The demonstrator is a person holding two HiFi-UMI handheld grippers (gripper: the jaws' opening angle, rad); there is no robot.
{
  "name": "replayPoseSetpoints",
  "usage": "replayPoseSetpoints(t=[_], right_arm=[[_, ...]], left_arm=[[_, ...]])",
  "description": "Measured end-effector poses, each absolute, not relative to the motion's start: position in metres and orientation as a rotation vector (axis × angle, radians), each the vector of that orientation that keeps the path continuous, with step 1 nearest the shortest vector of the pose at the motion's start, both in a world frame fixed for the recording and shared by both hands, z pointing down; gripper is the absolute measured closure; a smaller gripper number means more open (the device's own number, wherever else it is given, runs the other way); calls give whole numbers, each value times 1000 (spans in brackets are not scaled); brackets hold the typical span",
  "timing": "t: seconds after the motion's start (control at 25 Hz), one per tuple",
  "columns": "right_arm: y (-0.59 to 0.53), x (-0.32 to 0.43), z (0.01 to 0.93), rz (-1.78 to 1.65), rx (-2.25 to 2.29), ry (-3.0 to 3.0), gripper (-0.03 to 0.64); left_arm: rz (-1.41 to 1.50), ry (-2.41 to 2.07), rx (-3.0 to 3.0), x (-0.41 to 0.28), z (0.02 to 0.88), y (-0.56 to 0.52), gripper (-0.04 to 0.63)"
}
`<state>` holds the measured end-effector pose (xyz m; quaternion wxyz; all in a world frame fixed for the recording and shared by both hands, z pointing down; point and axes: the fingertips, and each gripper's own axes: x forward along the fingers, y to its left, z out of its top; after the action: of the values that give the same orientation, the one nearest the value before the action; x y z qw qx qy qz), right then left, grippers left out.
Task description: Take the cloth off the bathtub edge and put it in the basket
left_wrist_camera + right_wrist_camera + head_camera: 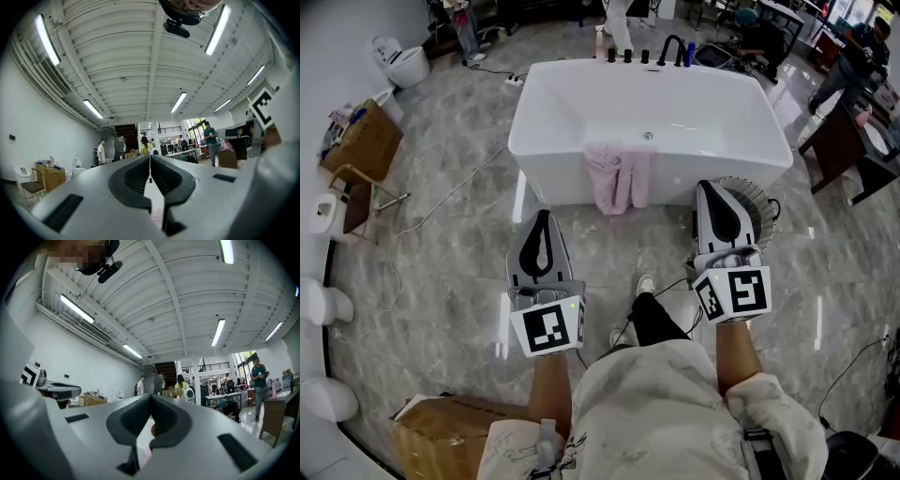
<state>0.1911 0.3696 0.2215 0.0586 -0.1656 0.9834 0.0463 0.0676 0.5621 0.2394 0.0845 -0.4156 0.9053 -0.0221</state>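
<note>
Pink cloth [617,176] drapes bathtub [548,148] edge at 12 o'clock. Your left gripper [544,216] and right gripper [710,187] both closed, empty; open one, pinch top fold.

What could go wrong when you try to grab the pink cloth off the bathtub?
The left gripper and right gripper are both shut; arriving shut, they might just shove the cloth into the bathtub. It only hangs over the rim, so a weak pinch could drop it. The basket sits half hidden behind the right gripper, easy to bump.
</note>
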Motion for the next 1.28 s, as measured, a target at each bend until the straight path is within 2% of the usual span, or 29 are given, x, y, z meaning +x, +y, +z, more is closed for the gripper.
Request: replayPoseSetpoints(t=[0.64,1.28], right_arm=[[229,105,251,21,-552,3020,627],[83,50,268,-105,-620,3010,627]], left_arm=[[-94,2740,-1290,-24,251,419,588],[-121,2760,-1277,-89,252,286,589]])
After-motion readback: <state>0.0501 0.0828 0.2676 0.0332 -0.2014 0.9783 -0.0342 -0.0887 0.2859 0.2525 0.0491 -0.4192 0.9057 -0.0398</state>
